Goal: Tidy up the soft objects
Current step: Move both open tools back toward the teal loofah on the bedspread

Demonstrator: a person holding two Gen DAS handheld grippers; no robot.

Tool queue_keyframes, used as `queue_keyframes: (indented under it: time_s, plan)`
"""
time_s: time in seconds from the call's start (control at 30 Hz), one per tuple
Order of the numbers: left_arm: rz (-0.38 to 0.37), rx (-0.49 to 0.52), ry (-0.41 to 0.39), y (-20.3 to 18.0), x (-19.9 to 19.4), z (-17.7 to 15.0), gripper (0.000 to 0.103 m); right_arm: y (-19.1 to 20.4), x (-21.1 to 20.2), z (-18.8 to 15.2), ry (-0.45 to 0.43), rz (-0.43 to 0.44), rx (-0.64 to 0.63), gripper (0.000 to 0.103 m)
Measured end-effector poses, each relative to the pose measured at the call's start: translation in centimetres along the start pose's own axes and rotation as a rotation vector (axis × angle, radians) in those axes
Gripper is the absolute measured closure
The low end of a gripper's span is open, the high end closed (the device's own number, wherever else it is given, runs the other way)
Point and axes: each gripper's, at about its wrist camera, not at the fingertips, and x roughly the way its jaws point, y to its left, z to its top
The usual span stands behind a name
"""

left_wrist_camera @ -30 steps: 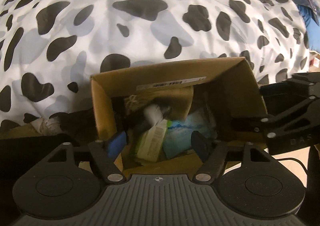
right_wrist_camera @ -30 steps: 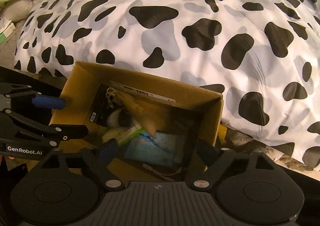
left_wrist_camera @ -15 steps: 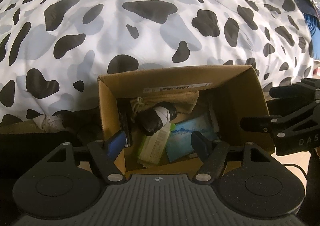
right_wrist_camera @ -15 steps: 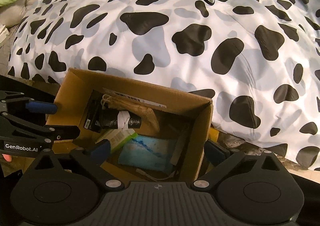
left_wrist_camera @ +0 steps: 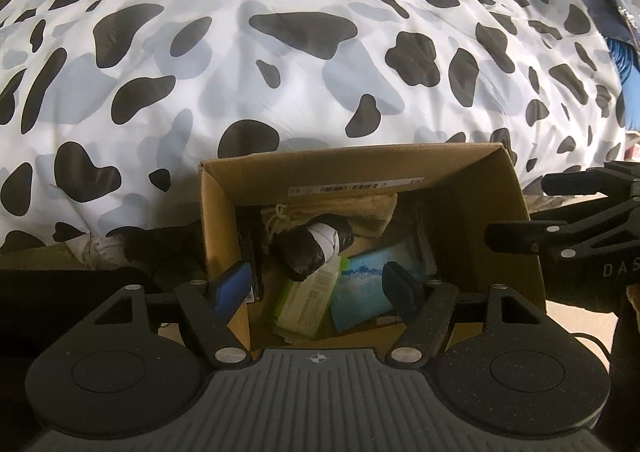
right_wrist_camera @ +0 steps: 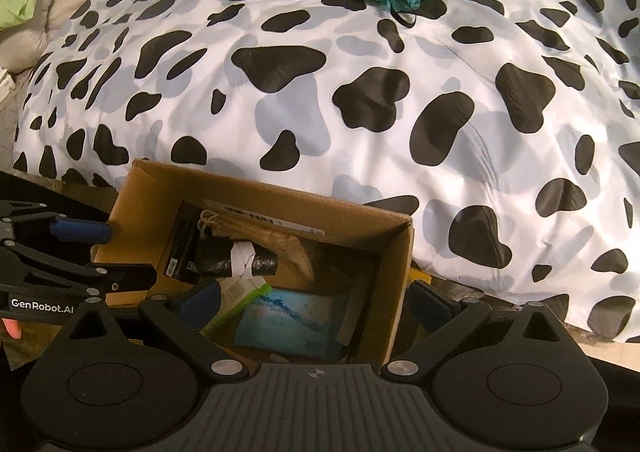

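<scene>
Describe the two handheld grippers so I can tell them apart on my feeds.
Both are matte black, each with a ribbed grey body flanked by two round discs and scissor-like linkage arms with silver pivots. The left gripper has one blue pad and a dark one, and white GenRobot.AI lettering on its side. The right gripper has blue pads and shows the letters DAS.

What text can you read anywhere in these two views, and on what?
"GenRobot.AI": on the left gripper, seen from the right wrist.
"DAS", cut off at the frame edge: on the right gripper.
Barcode label on the cardboard box: too small to read.
Green packet print: blurred.
</scene>
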Motion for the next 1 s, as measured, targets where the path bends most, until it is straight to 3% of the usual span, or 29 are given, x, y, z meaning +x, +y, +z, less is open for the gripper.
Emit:
queue_keyframes:
  time_s: [0.73,1.0]
  plan:
    - [0.02,-0.006,-0.072,0.0,-0.8,0.5,0.032,-0.4,-1.0,0.5,-0.079,0.001,0.025,0.004]
    - [0.036,-0.025,-0.183,0.2,-2.2,1.3,0.032,-0.7,-1.2,0.8,-0.114,-0.021,0.034,0.004]
